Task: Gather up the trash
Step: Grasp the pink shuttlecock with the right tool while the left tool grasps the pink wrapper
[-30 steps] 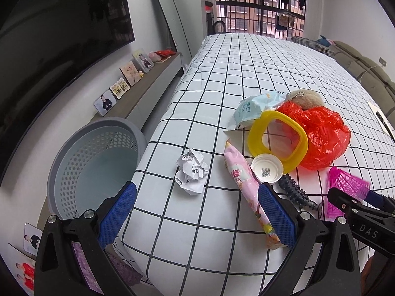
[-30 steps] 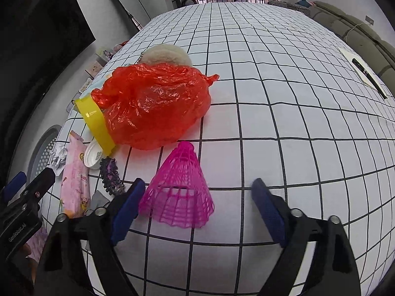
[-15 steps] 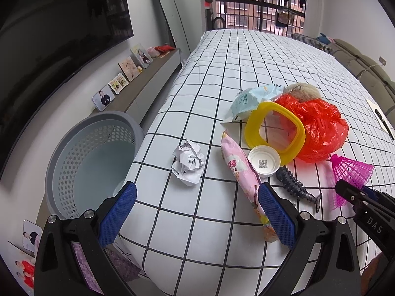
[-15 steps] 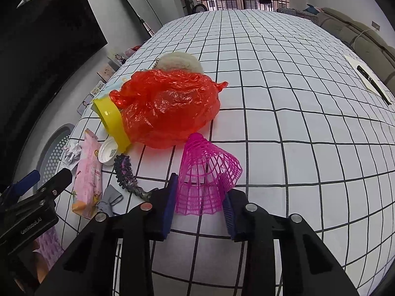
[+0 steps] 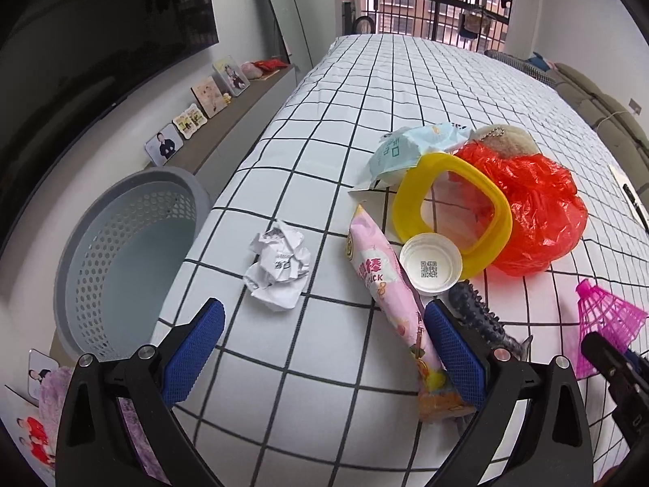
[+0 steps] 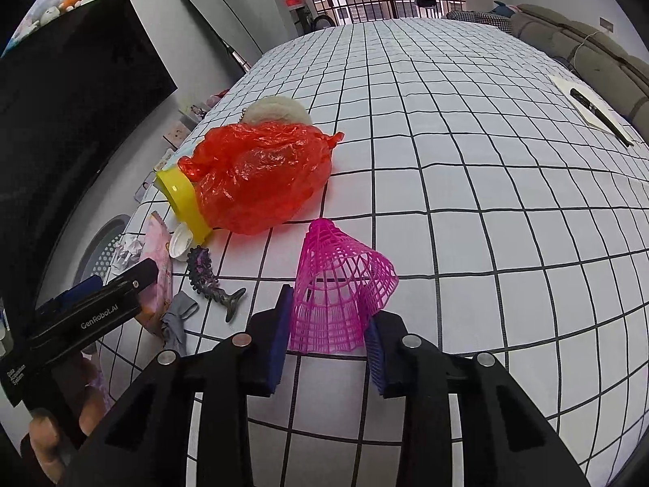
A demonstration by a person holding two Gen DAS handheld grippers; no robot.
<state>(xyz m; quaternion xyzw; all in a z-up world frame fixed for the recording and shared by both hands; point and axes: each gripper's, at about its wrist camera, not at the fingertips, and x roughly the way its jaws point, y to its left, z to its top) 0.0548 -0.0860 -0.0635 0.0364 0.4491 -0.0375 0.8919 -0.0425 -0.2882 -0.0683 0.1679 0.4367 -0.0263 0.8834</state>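
Observation:
My right gripper [image 6: 329, 335] is shut on the pink mesh shuttlecock [image 6: 340, 292], lifted off the checked bed; it also shows in the left wrist view [image 5: 604, 324]. My left gripper [image 5: 320, 353] is open and empty, above the bed's near edge. Ahead of it lie a crumpled white paper ball [image 5: 280, 270], a pink snack wrapper [image 5: 389, 296], a white cap [image 5: 430, 268], a yellow ring [image 5: 454, 211] and a red plastic bag [image 5: 531, 211]. A grey perforated bin [image 5: 121, 243] stands on the floor at left.
A dark spiky hair clip [image 6: 203, 270] and a grey scrap [image 6: 178, 316] lie by the wrapper. A pale blue packet [image 5: 409, 150] and a fluffy keychain [image 5: 507, 140] sit behind the ring. A shelf with photo frames [image 5: 194, 117] runs along the left wall. A pen on paper [image 6: 596, 109] lies far right.
My right gripper closed on the pink shuttlecock and lifted it, tilting it. My left gripper drew back and rose a little, still open.

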